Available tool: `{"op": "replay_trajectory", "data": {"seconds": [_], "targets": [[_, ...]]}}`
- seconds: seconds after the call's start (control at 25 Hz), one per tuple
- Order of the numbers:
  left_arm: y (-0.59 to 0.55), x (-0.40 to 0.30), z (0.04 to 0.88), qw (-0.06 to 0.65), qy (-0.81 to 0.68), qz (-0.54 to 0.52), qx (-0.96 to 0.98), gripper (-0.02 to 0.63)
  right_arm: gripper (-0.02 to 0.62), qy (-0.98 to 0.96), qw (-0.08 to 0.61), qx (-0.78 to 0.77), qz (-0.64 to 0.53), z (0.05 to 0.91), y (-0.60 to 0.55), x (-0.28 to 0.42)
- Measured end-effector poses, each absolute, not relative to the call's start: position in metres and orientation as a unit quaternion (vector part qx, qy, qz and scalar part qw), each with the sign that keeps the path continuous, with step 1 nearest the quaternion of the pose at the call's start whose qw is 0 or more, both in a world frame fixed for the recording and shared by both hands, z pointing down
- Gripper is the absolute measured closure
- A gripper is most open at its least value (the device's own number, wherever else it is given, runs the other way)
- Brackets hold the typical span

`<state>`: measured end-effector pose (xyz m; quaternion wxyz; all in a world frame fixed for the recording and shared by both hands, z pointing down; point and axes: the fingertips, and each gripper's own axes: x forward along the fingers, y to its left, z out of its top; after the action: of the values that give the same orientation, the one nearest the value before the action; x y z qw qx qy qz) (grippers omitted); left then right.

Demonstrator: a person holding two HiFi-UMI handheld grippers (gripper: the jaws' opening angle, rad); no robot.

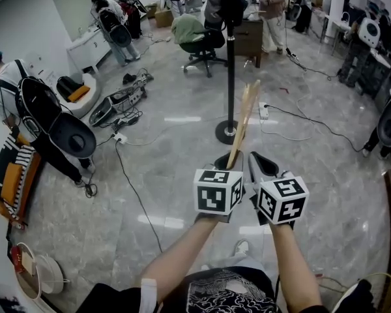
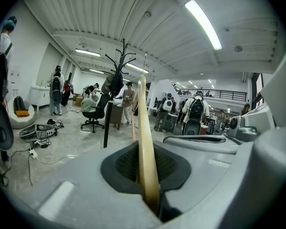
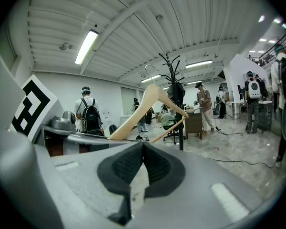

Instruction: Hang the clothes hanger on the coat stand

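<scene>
Hanger (image 1: 243,119): pinched at its end in the clenched left claw (image 1: 225,161), raised upright
Right claw (image 1: 263,164): clenched on nothing, held just beside it
Coat stand (image 1: 231,64): seen ahead

Glossy grey floor (image 1: 182,168) across the frame. At centre, coat stand (image 1: 227,132) on round base; upper middle, office chair (image 1: 202,47); left of centre, trailing black cables (image 1: 135,194), gear pile (image 1: 117,106).

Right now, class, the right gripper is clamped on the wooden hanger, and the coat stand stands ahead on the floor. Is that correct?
Not quite. The left gripper is the one clamped on the wooden hanger, as the left gripper view shows. The right gripper has nothing between its jaws. The coat stand does stand ahead on the floor.
</scene>
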<state>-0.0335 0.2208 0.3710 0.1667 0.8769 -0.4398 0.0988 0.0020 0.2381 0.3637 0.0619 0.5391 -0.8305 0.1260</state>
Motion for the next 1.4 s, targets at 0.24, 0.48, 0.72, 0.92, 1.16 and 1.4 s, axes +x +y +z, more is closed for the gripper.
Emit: {"op": "replay_trajectory", "data": {"seconds": [0.24,0.48,0.72,0.92,1.16,1.4], "targets": [[0.186,0.000,0.373,0.164,-0.446,0.100,0.874,0.580,0.595,-0.838,0.058,0.528,0.124,0.365,0.202,0.033],[0.151,0.044,0.367,0.155,-0.451,0.097,0.873,0.580,0.595,-0.843,0.054,0.523,0.116,0.360,0.170,0.075],[0.121,0.084,0.370,0.159,-0.455,0.100,0.871,0.580,0.595,-0.845,0.057,0.519,0.120,0.364,0.140,0.114],[0.100,0.107,0.377,0.163,-0.456,0.106,0.869,0.580,0.595,-0.845,0.059,0.516,0.125,0.370,0.115,0.139],[0.072,0.119,0.378,0.163,-0.462,0.113,0.864,0.580,0.595,-0.849,0.053,0.510,0.129,0.370,0.088,0.151],[0.046,0.121,0.379,0.163,-0.463,0.113,0.864,0.580,0.595,-0.848,0.053,0.511,0.130,0.371,0.062,0.156]]}}
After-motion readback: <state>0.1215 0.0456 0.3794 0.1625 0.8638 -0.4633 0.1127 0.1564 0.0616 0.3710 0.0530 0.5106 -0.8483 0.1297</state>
